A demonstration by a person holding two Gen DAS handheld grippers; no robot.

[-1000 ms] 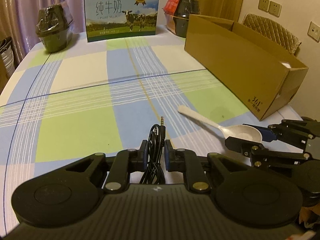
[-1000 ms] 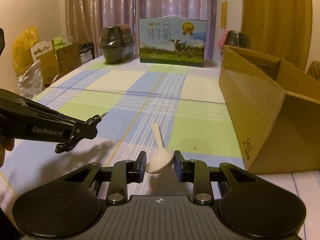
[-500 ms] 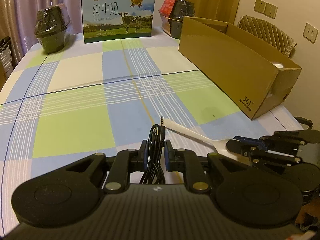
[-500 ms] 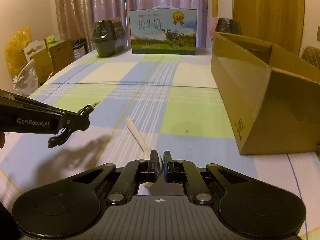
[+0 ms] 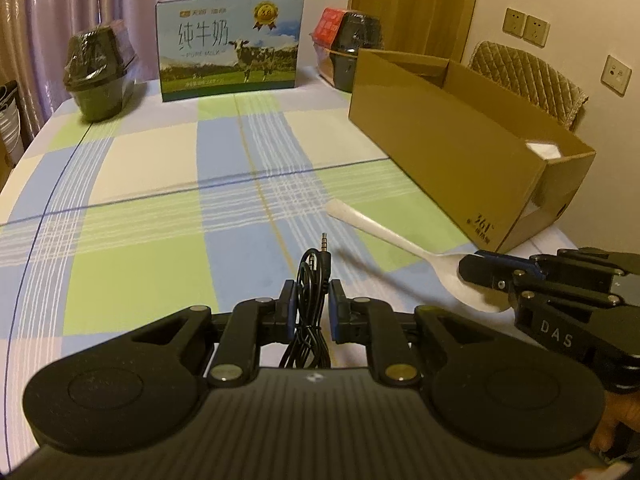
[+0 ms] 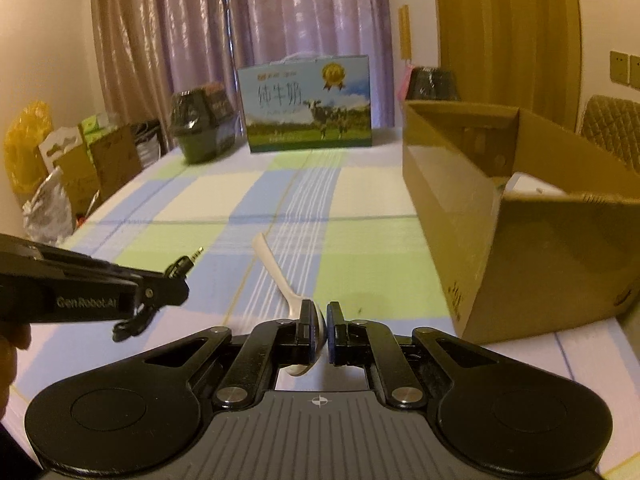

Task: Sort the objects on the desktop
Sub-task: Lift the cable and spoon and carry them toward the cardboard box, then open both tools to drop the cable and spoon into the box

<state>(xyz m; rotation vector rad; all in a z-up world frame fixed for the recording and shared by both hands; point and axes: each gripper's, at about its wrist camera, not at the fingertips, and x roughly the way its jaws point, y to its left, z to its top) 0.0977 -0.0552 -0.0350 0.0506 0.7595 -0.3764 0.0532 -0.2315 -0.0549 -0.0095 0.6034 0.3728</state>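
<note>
I judged sorting partly done: the white plastic spoon (image 6: 291, 300) sat clamped by its bowl in my right gripper (image 6: 319, 330), handle pointing forward. The coiled black audio cable (image 5: 311, 300) was pinched in my left gripper (image 5: 311, 312). Both remained outside the open brown cardboard box (image 6: 500, 240), ahead and right, which already held something white.

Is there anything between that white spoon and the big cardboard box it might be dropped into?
Nothing visible stands between them. The right gripper is shut on the white spoon, and only bare checked tablecloth lies between it and the open cardboard box. The box's near wall would have to be cleared from above.
</note>
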